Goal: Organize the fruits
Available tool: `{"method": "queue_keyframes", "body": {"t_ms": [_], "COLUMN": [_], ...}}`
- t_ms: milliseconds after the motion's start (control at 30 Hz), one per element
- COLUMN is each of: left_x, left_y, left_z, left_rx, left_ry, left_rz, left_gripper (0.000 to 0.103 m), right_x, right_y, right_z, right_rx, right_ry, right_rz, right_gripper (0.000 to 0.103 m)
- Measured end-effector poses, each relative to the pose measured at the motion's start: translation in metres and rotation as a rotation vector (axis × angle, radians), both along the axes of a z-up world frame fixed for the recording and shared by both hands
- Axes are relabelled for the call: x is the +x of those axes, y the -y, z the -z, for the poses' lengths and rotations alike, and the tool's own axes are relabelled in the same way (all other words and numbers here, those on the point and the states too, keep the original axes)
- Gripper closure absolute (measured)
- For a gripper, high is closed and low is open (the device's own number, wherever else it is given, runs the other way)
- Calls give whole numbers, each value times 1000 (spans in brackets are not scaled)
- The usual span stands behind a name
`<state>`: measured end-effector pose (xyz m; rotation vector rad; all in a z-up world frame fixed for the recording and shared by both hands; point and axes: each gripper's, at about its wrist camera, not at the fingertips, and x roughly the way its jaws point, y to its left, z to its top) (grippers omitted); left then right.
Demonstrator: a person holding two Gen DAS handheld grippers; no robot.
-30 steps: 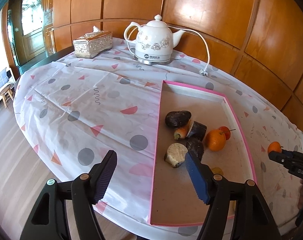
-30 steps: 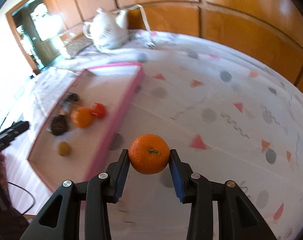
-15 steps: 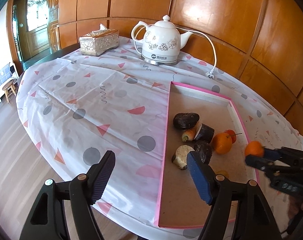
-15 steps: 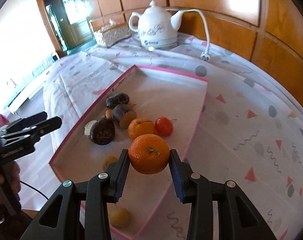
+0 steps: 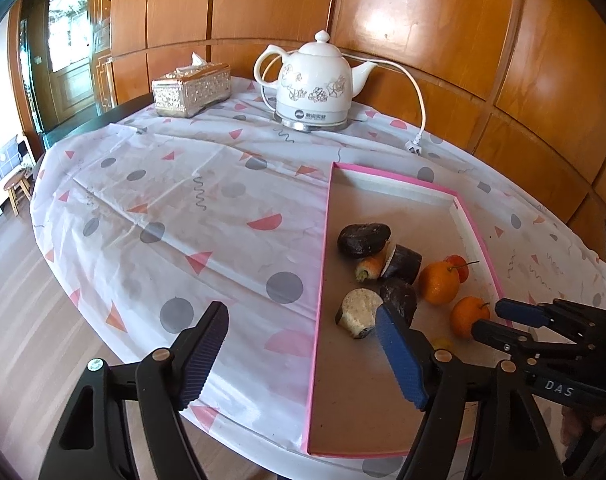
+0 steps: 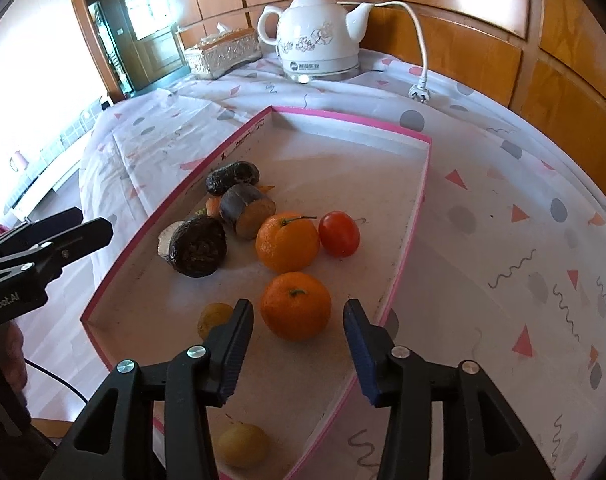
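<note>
Inside the pink tray (image 6: 407, 240), the mandarin (image 6: 295, 306) is seen lower centre, released, apparently resting, between the widened right gripper (image 6: 299, 344); the left gripper (image 5: 303, 354) is held wide.

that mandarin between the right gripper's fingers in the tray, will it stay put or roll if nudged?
The mandarin is nearly round, so a nudge would probably roll it across the flat tray floor. The raised rim should stop it. Its dimpled peel likely grips the ribbed pads of the open right gripper well.
</note>
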<state>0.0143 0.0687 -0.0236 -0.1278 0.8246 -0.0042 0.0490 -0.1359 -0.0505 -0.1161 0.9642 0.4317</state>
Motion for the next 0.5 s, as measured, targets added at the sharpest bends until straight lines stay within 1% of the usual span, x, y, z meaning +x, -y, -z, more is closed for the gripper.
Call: {"method": "queue_keyframes", "body": {"t_ms": [200,267,333,400,433,467,500], "left_x": [-6,-8,-12,-16,-17,-19,-20], "left_y": [3,5,9,12,13,15,16], "left_z": [-11,-15,-19,-24,-26,-29,-31], "left_rx": [23,31,47,60,65,76,84], "left_ry": [58,79,106,136,147,160,168], "left_rz": [-11,-11,-10,-6,-5,-7,-11], "left_gripper": [18,15,12,6,5,0,0], "right_x": [-15,-20,-28,-33,-36,-39,-43], "right_y": [10,12,13,14,15,16,17], "right_z": [-14,-17,-20,-22,-24,-25,-26], "right_rx": [48,52,47,39,36,36,39], "right_ry": [47,66,93,115,128,139,150], "right_rz": [72,100,138,171,191,211,232], "right_gripper": [54,49,48,47,44,43,43]}}
